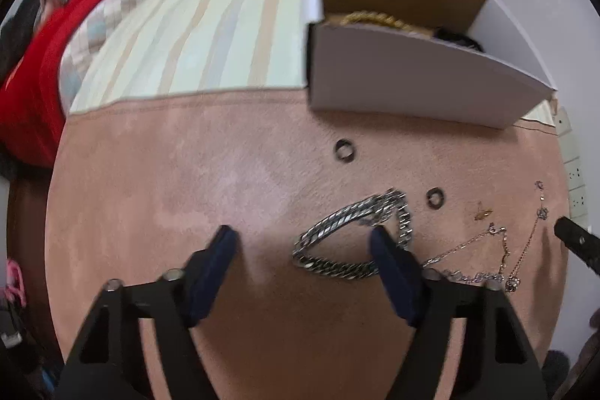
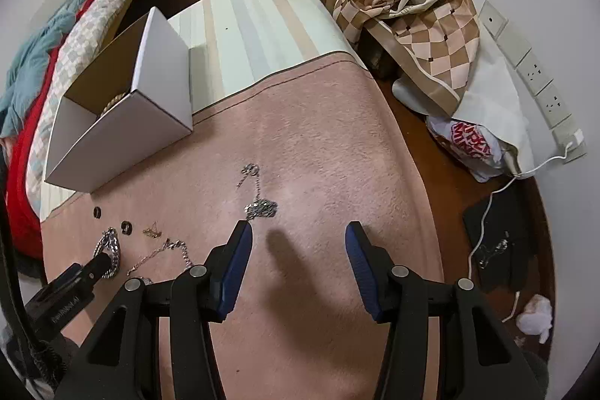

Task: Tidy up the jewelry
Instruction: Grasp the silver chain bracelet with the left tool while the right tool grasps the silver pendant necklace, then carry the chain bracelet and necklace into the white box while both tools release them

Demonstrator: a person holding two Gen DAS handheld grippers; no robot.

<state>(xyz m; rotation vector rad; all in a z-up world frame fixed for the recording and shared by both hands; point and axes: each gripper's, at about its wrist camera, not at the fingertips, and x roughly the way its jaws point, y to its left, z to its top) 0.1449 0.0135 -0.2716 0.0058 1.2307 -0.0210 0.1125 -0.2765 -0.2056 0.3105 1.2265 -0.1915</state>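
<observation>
A heavy silver chain (image 1: 352,235) lies coiled on the pink blanket (image 1: 187,175). My left gripper (image 1: 305,242) is open and empty, its right finger (image 1: 390,261) over the chain's right side. Two dark rings (image 1: 345,150) (image 1: 435,197), a small gold piece (image 1: 482,213) and thin chains (image 1: 498,250) lie beyond. A white cardboard box (image 1: 412,77) holds a gold chain (image 1: 375,18). My right gripper (image 2: 298,238) is open and empty, just short of a thin silver necklace (image 2: 258,201). The left gripper's finger (image 2: 93,267) shows at the right wrist view's left by the heavy chain (image 2: 110,250).
A striped pillow (image 2: 262,25) lies behind the blanket. Red and checkered bedding (image 1: 56,44) is heaped on the left. A checkered cloth bag (image 2: 431,25), a plastic bag (image 2: 472,141), wall sockets (image 2: 543,89) and a white cable (image 2: 487,212) are on the right floor side.
</observation>
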